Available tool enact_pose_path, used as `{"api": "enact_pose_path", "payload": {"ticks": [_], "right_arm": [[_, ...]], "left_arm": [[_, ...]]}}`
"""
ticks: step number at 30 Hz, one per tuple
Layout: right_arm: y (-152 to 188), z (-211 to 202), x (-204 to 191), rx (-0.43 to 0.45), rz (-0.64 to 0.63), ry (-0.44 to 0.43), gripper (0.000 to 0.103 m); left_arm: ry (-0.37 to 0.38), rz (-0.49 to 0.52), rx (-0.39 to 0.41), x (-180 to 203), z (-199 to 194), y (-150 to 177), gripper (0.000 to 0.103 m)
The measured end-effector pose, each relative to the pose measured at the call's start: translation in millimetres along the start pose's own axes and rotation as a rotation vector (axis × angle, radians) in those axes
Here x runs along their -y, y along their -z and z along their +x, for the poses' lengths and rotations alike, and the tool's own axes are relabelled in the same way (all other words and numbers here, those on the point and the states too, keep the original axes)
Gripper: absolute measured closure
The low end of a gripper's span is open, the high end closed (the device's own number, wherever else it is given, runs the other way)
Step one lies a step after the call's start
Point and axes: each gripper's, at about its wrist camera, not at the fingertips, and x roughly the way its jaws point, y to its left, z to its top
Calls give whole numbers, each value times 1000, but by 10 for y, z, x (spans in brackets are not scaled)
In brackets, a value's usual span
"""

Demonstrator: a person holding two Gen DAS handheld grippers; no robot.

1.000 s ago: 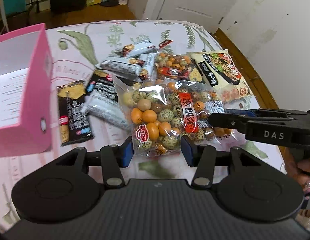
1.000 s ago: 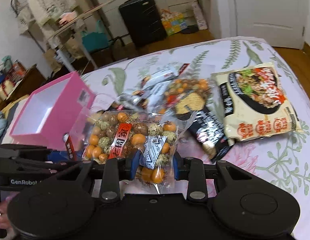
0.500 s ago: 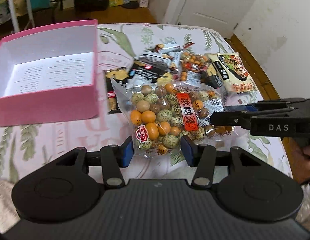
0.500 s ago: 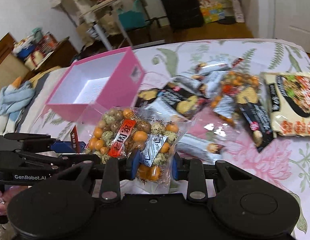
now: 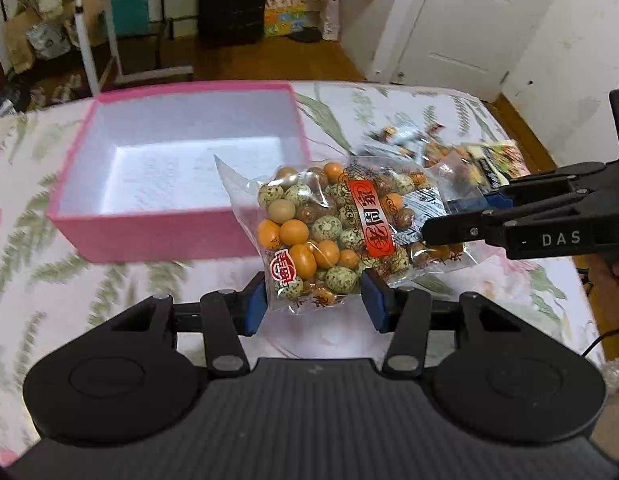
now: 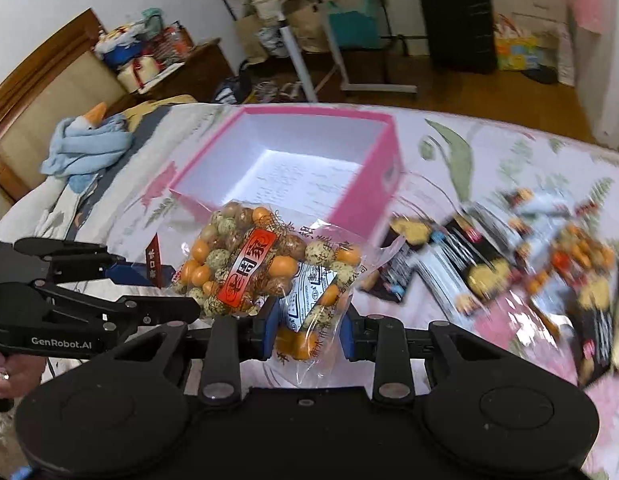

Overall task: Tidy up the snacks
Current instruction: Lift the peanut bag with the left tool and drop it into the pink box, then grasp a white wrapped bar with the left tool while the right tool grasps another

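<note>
Light: we see soft, even indoor daylight | Glare: clear snack bag (image 5: 341, 236) | Blur: snack pile (image 6: 521, 264) smeared | Edges: fisheye-bent, corners vignetted

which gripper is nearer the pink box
Left. The left gripper holds the bag end beside the box; the right gripper grips the end farther from it.

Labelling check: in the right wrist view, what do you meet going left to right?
Blue plush toy → left gripper → bag of coated nuts → pile of snack packets; the pink box overlaps, so left out.
</note>
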Motion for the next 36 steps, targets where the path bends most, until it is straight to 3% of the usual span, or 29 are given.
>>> {"api": "enact_pose_path", "payload": {"ticks": [4,7,11,19,26,30,32,36], "right_arm": [[-377,250,-15,0,-18,-27,67],[-631,523,148,-14,10,-63,68],[-819,898,219,-33,8,-54,68],[-1223,1542,218,-104,-74,65,68],[-1387,1890,52,-165,-248,229,65],[-1398,1951,4,-186,-306,288,60],[-1376,1805,33,-137,-300,265,50],[-1293,1447,118,-94,-278,187,48]], "left_arm": [[-61,6,48,-239,32,-261,54],[-102,73,99,-365,207,-405,54],[-142,115,100,-564,496,-582,54],[-73,14,38,-1135,1231,-939,54],[-26,-112,-26,-1404,1712,-1026,54],[-39,-171,-69,-1454,1886,-1028,53],[-101,-148,-49,-1410,1851,-985,50],[-149,-78,23,-1300,1641,-942,49]]}}
